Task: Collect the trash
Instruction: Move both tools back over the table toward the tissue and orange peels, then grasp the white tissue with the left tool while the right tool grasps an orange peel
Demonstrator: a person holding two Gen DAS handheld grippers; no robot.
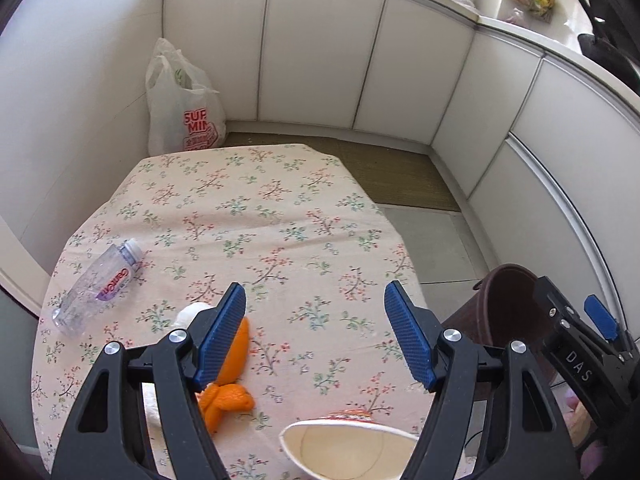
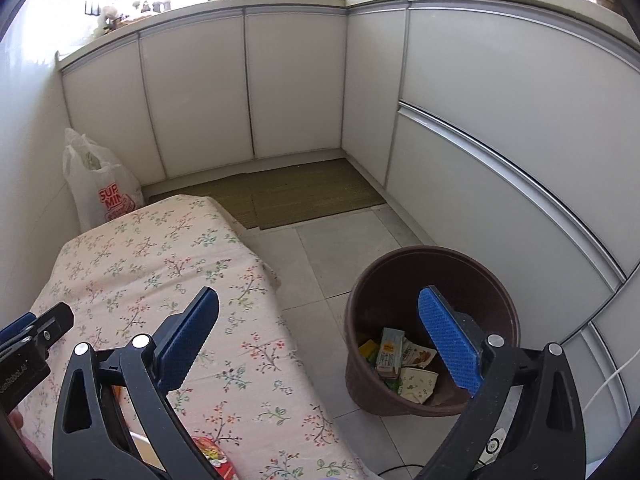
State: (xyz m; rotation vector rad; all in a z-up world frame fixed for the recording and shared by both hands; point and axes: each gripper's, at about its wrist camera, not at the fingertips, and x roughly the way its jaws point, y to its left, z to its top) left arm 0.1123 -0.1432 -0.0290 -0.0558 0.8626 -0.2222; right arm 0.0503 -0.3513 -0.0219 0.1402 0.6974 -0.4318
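Both grippers gape empty: the left gripper [image 1: 316,336] hovers nearest the peel [image 1: 230,384] under its left finger, cup [image 1: 344,446] probably tipped just below, while the right gripper [image 2: 320,344] overlooks the bin [image 2: 430,334].

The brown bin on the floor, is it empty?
No, the brown bin already has a small carton and crumpled wrappers lying at its bottom.
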